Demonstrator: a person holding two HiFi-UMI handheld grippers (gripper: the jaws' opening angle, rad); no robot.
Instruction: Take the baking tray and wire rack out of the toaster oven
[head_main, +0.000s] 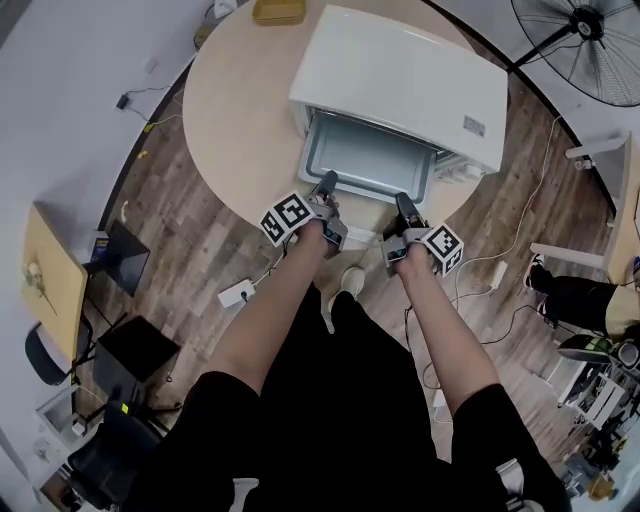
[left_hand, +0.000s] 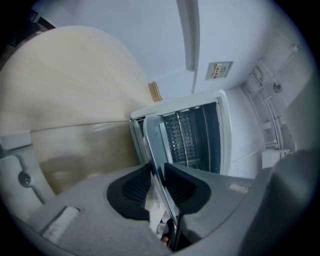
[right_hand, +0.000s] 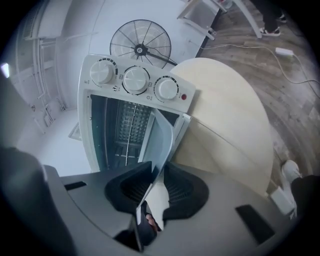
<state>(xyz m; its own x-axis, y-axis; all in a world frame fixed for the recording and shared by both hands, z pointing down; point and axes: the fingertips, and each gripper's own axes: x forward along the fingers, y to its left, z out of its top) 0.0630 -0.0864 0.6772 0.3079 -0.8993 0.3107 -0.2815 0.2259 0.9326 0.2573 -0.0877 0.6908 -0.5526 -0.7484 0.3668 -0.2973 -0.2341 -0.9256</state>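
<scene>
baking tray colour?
The baking tray is plain pale silvery grey with a bluish tint and no pattern. It shows best in the head view.

The far part of the baking tray (head_main: 370, 160) lies under the roof of the toaster oven (head_main: 400, 85), hidden from the head view. Its near rim is covered where the left claw (head_main: 325, 185) and right claw (head_main: 404, 205) pinch it. Deep inside the oven a grid (left_hand: 182, 135) shows, too dim to tell what it is. The label (head_main: 474, 126) on the oven's roof is too small to read. Beyond the oven, the fan (head_main: 590, 45) is cut off by the picture's edge
</scene>
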